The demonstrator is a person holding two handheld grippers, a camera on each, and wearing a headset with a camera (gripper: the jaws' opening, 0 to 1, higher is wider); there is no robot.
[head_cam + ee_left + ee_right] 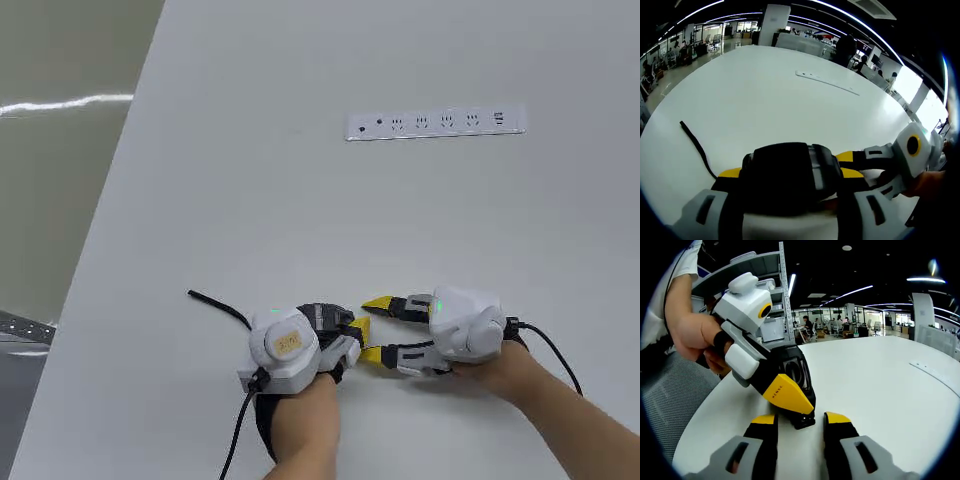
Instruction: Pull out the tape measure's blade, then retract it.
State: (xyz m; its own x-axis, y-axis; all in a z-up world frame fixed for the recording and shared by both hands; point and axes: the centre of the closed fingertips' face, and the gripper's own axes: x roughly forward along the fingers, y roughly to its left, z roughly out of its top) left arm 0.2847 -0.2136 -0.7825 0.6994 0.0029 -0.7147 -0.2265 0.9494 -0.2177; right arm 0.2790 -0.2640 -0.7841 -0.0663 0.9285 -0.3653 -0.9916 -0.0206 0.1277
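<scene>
The broad white worktable (300,180) carries everything. A long white plastic power strip (435,123) lies flat well beyond the hands. Nearer the person, the left gripper (350,338), white-bodied with yellow pads, is clamped on the black tape measure case (325,318), which sits just above the table surface (in the left gripper view the case bulges between both pads). The right gripper (376,329) points straight at it from the other side, its yellow-tipped jaws spread apart with the case's lower corner just ahead of the gap, touching neither tip. A thin black strap (215,305) trails from the case across the table.
</scene>
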